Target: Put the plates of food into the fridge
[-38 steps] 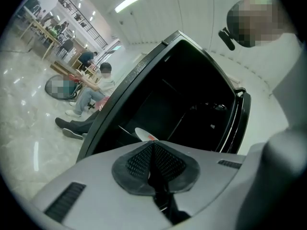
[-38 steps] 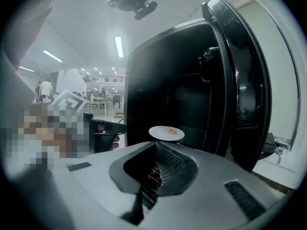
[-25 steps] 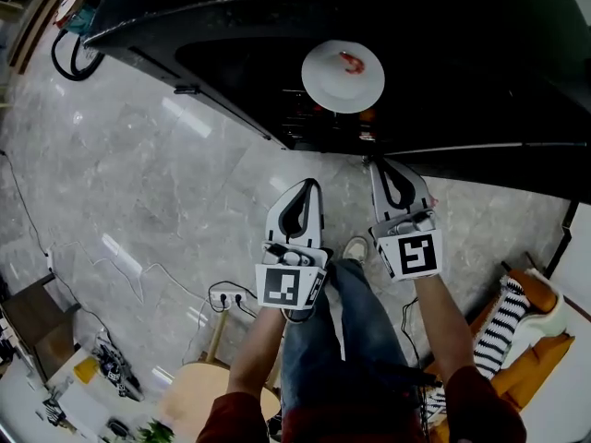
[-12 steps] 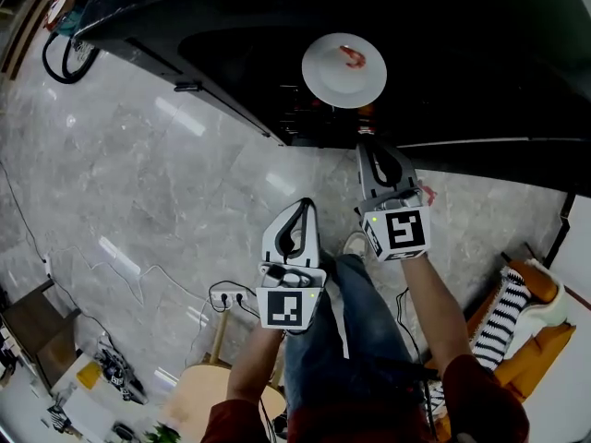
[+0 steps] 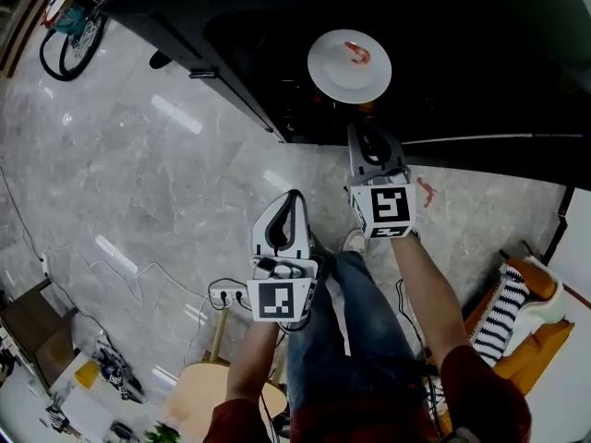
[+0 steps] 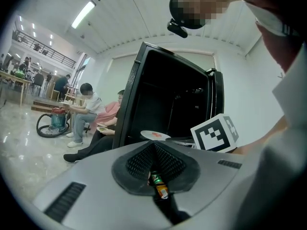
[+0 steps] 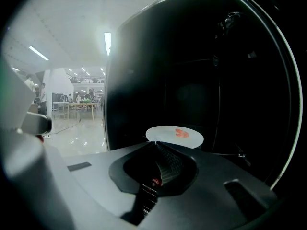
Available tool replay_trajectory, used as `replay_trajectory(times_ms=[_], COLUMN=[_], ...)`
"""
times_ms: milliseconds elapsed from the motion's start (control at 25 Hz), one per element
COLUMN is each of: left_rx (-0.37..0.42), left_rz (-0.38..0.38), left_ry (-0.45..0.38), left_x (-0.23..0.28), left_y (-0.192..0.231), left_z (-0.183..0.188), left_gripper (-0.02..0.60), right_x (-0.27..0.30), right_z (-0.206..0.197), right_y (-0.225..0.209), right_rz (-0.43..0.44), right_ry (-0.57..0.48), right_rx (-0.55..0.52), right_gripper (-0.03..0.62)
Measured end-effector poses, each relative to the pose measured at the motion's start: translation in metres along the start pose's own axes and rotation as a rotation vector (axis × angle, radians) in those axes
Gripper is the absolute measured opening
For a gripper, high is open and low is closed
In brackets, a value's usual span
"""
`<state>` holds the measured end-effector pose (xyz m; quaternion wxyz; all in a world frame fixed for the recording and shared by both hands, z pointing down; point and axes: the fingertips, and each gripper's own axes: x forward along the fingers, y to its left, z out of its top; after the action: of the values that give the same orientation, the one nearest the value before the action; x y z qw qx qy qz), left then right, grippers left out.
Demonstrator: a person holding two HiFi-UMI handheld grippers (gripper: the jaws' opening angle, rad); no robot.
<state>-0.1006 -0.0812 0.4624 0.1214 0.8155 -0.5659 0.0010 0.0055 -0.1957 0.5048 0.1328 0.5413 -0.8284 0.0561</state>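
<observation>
White plate (image 5: 340, 79): round, shallow, smooth, with a glazed ceramic look. It lies level inside the open black fridge (image 5: 489, 53), seemingly on a dark shelf I can barely make out.
Red food (image 5: 356, 55): one small curled piece, off-centre on the plate. It looks loose, so I judge it would slide if the plate tips.
Handling: stiff and brittle with a slick glaze, and fairly light by my guess. The rim would probably chip if knocked against the shelf.
Where to hold: the near rim, pinched top and bottom, which would need the tongs rolled onto their side. A flat push on the rim edge should also shift it.
Right gripper (image 7: 156, 143): tongs drawn together with nothing between them, tips just at the plate's near rim. I cannot tell whether they touch it or stop just short. The jaws close sideways, so they are not pinching the plate.
Left gripper (image 6: 154, 143): tongs closed and empty, well back from the fridge, over the grey polished stone floor (image 5: 138, 155).
Gripper surfaces: matte grey plastic shells with black ribbed pads that look rubbery.
</observation>
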Motion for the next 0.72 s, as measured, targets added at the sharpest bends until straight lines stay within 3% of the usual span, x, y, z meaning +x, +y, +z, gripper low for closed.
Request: replay_trajectory(times_ms=[720], left_rx=[-0.031], left_rz=[-0.031], left_ry=[0.068], left_x=[0.010], left_y=[-0.010], left_z=[-0.001], left_gripper=[0.006], right_x=[0.028], right_z=[-0.010], right_y=[-0.005], right_rz=[-0.043], right_ry=[0.032], right_rx=[-0.005], right_gripper=[0.011])
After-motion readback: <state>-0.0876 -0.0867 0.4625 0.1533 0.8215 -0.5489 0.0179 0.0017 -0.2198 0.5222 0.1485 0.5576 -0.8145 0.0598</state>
